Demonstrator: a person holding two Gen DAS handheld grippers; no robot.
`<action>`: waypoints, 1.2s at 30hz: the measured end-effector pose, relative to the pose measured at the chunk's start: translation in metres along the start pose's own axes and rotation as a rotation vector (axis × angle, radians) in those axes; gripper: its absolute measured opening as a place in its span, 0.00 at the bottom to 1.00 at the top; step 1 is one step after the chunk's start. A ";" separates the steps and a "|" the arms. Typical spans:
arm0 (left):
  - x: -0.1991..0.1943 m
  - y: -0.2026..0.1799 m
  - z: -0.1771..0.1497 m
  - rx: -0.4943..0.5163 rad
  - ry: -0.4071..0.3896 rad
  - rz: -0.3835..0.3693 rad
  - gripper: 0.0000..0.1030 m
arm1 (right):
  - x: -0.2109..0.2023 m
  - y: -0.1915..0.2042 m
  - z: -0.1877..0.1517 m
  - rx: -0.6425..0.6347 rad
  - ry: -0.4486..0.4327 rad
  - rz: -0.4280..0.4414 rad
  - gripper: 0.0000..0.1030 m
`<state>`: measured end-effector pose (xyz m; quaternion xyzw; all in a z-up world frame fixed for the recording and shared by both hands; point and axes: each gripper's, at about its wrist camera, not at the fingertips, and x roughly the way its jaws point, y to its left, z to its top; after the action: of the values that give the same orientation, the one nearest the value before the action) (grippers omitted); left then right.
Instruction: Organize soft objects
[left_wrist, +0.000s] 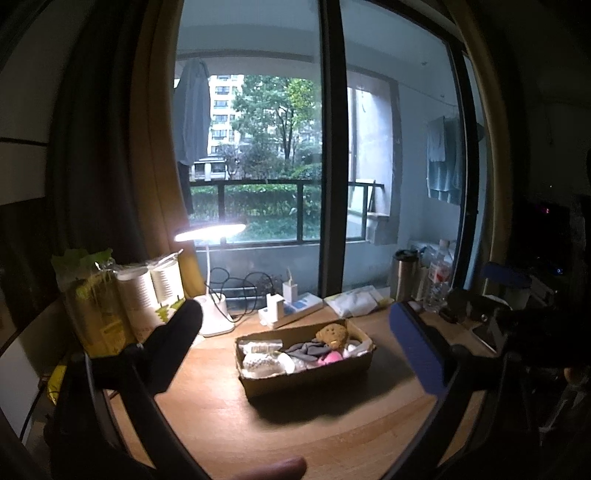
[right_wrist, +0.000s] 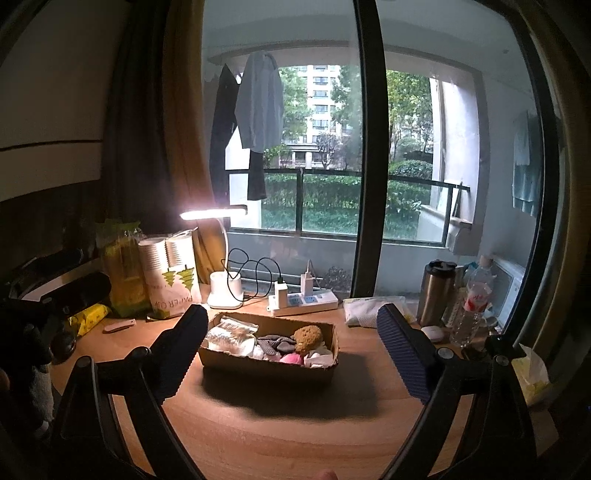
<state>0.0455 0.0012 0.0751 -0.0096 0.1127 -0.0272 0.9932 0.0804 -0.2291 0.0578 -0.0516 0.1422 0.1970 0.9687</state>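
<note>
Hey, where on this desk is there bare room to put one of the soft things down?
Bare wood lies on the table in front of the cardboard box, toward the camera, and right of the box before the bottles. The back edge is crowded: lamp, power strip, paper cups.

A wooden desk (right_wrist: 280, 435) carries a cardboard box (right_wrist: 269, 363) in the middle, a lit lamp (right_wrist: 226, 291) and power strip (right_wrist: 306, 304) behind it, paper cups (right_wrist: 171, 280) left, a flask (right_wrist: 436, 291) and water bottle (right_wrist: 472, 306) right.
</note>
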 end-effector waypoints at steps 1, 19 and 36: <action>0.000 0.001 0.000 -0.003 -0.005 0.004 0.99 | 0.000 0.000 0.001 0.000 -0.002 -0.002 0.92; 0.003 0.008 -0.001 -0.030 -0.002 0.018 0.99 | 0.001 0.001 0.002 0.001 -0.003 0.000 0.92; 0.001 0.004 0.000 -0.011 -0.005 0.001 0.99 | 0.001 0.000 0.002 0.002 -0.003 0.003 0.92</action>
<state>0.0469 0.0053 0.0746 -0.0149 0.1105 -0.0260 0.9934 0.0814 -0.2288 0.0592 -0.0502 0.1408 0.1986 0.9686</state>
